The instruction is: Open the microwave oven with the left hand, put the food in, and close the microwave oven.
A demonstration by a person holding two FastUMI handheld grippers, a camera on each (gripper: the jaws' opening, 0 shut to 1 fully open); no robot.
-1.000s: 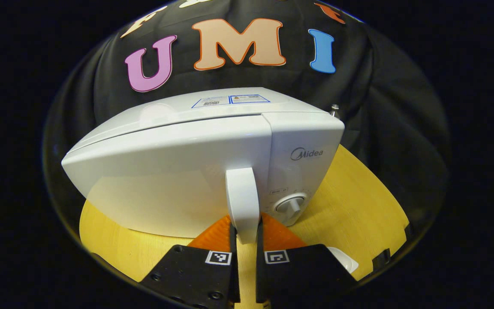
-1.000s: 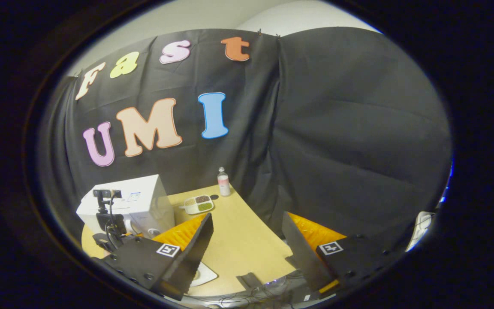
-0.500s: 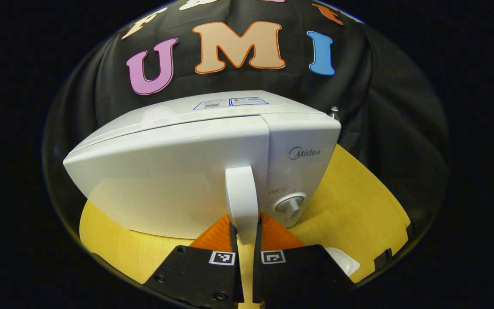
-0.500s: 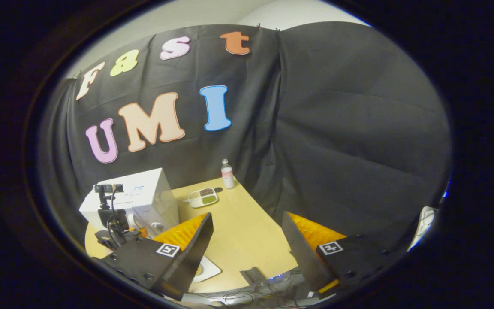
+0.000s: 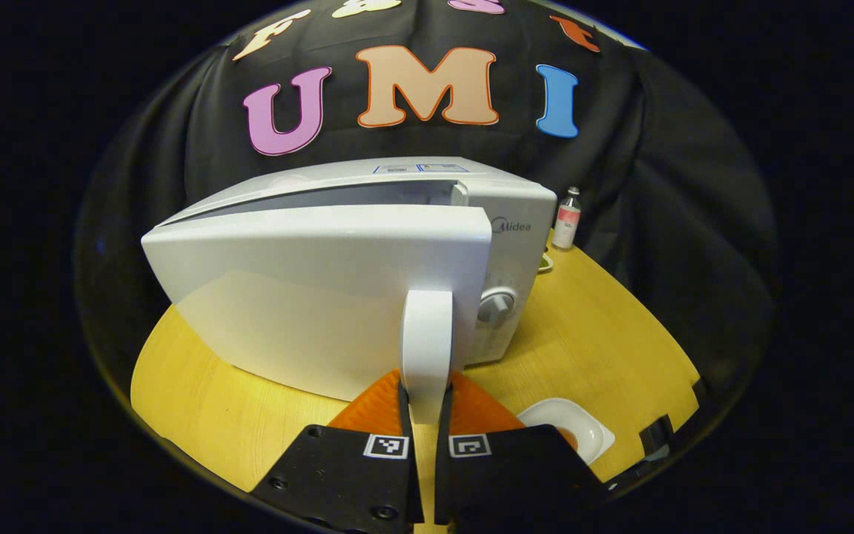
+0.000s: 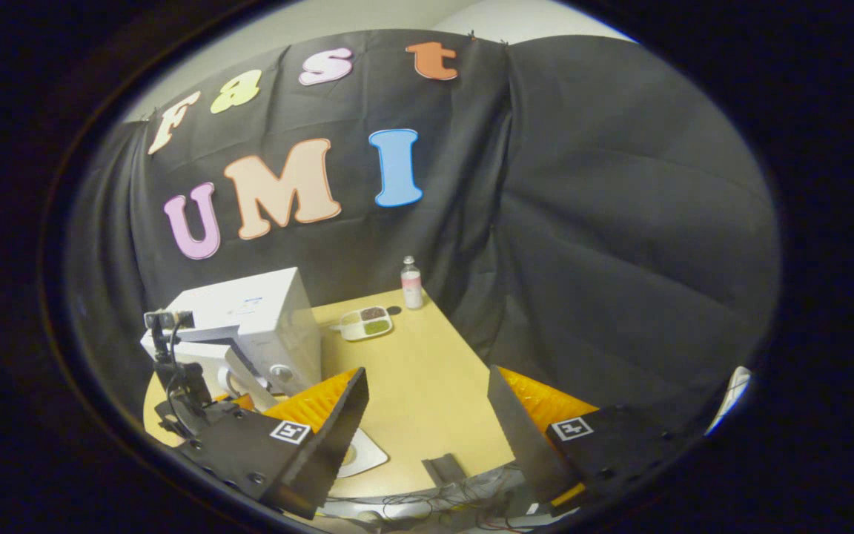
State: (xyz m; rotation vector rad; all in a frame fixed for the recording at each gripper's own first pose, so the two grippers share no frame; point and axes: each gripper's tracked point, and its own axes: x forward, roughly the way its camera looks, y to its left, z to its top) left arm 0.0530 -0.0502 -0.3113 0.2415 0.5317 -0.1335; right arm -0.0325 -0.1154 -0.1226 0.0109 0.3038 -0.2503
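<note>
Black cloth wall (image 6: 620, 222) encloses the booth. A pale wall (image 6: 368, 22) shows above it. The wooden table (image 6: 427, 386) is evenly lit.

I see the white microwave oven (image 5: 501, 222) upright on the counter (image 5: 605, 334), its door (image 5: 323, 297) swung partly ajar. The food tray (image 6: 365, 323) lies flat beside it, near the back.

dim booth, sharp at centre, fisheye bending toward the edges, soft overhead glare on the microwave door (image 5: 308, 252).
</note>
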